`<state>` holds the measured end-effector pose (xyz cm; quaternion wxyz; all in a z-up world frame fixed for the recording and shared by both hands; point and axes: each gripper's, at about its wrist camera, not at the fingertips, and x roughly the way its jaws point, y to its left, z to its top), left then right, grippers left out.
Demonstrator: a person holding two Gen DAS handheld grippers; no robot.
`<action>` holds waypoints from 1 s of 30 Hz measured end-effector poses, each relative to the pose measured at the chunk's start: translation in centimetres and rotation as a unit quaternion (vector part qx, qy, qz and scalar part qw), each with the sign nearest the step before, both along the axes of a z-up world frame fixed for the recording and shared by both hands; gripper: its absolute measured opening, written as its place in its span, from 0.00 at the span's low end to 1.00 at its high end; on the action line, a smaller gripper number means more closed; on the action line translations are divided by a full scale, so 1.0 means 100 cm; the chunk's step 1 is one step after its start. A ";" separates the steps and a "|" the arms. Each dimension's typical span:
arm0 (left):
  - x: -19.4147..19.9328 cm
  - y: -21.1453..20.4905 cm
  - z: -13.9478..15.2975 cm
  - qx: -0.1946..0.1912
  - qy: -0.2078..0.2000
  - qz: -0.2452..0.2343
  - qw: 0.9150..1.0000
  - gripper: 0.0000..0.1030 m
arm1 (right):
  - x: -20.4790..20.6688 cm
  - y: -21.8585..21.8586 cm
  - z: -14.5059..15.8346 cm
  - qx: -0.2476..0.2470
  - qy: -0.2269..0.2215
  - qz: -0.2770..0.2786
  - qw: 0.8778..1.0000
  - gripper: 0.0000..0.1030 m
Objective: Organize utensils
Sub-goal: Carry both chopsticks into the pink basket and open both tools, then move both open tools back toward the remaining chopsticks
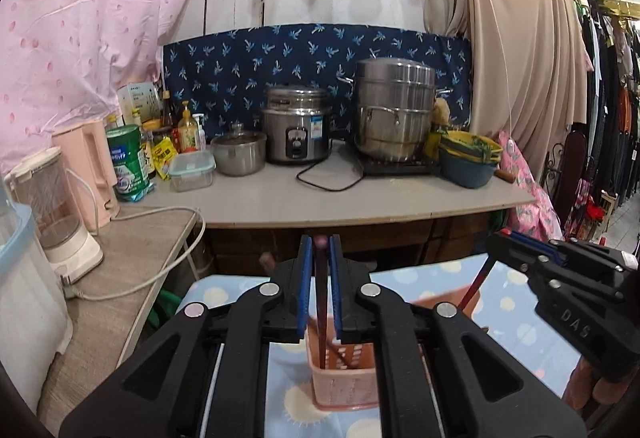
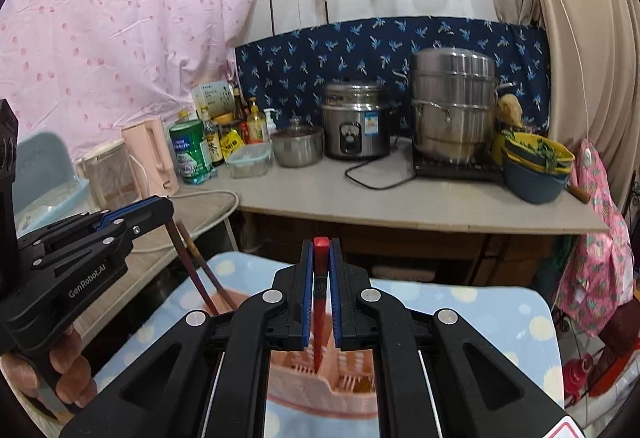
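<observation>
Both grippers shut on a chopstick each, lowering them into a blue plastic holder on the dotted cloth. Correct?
Not quite: the holder is pink, not blue, as the right wrist view shows. The rest stands: the left gripper and right gripper each clamp a chopstick over it on the dotted cloth.

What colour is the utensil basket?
Pale pink basket, clearest in the right wrist view.
</observation>
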<state>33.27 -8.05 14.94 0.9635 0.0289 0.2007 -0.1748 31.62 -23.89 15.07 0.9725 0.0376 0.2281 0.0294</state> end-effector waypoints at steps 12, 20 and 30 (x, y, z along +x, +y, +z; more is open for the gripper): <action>-0.059 0.029 -0.027 -0.003 0.034 0.005 0.999 0.55 | -0.074 -0.013 -0.021 0.032 0.020 -0.025 0.999 0.15; -0.120 0.047 -0.070 0.011 0.091 0.006 0.996 0.55 | -0.147 -0.010 -0.059 0.044 0.071 -0.027 0.996 0.21; -0.187 0.056 -0.128 0.048 0.155 0.010 0.987 0.55 | -0.224 0.009 -0.107 0.030 0.124 -0.021 0.992 0.21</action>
